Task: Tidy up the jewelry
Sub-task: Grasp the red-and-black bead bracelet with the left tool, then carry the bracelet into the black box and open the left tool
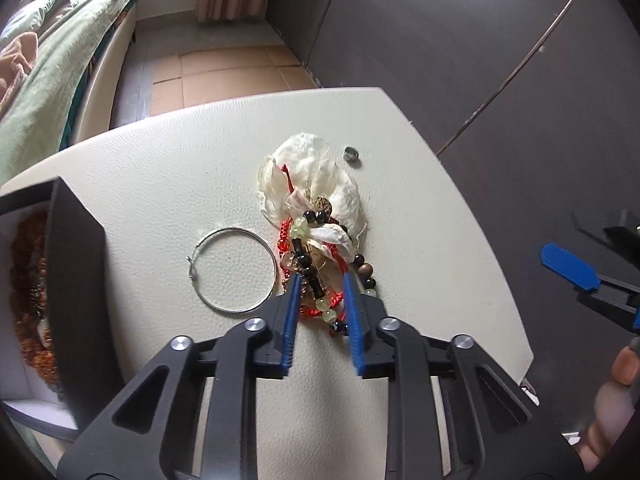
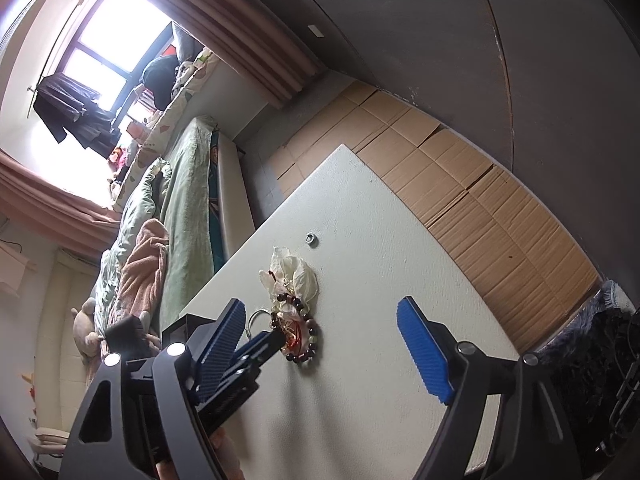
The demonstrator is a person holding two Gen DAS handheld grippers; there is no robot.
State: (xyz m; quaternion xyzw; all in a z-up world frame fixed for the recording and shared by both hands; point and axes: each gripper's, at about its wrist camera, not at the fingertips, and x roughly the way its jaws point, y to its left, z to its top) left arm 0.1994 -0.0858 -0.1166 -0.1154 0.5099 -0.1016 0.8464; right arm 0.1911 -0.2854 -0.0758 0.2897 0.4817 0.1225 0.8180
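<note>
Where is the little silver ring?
The little silver ring lies alone on the white table, just beyond the white fabric flower, on the far right.

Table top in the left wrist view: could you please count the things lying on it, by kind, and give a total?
Silver hoop: 1
Small silver ring: 1
Tangle of beaded bracelets: 1 (its separate strands cannot be counted)
White crumpled pouch: 1
Black box: 1
Total: 5

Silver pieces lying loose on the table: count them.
2. A large silver hoop lies left of the bead pile; a small silver ring lies beyond the white pouch. More may hide within the pile.
</note>
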